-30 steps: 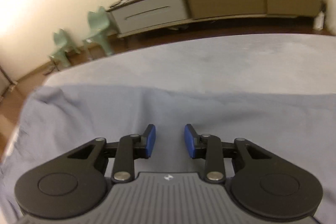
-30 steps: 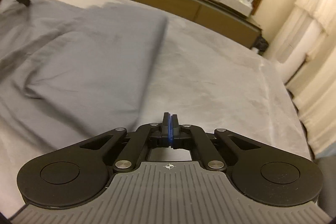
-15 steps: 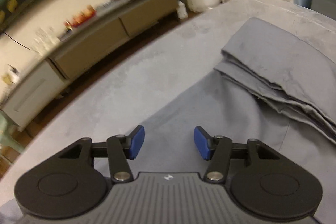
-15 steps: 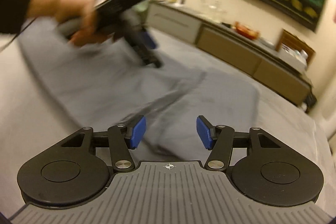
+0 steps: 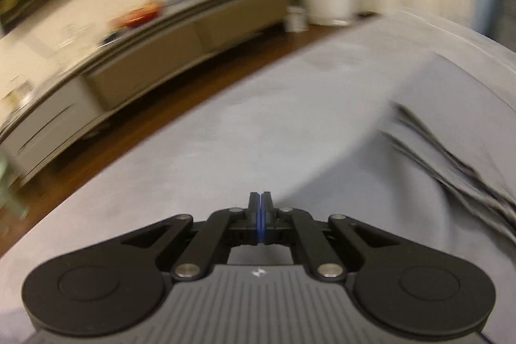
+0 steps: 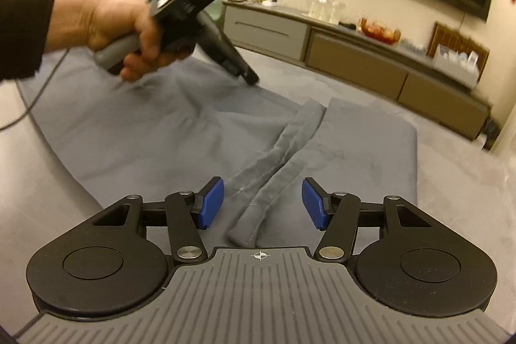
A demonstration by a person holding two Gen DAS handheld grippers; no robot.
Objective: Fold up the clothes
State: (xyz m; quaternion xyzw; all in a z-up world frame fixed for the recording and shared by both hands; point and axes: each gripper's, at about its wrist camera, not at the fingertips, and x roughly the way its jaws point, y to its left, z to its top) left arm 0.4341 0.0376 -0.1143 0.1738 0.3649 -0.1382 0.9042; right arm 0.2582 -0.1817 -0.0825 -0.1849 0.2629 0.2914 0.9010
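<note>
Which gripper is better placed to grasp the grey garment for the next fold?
Right. The right gripper is open, straddling the folded grey garment's ridge; the left gripper is shut, apparently empty.

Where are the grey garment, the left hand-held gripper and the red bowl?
grey garment [image 6: 364, 150]: right wrist view, flat folded panel.
left hand-held gripper [image 6: 253, 79]: right wrist view, fingertips.
red bowl [image 6: 380, 33]: right wrist view, bowl side, on the sideboard.

No readable text, label or number anywhere.

The left hand-held gripper [image 5: 261, 202] has closed; the right hand-held gripper [image 6: 262, 207] opened wider.
</note>
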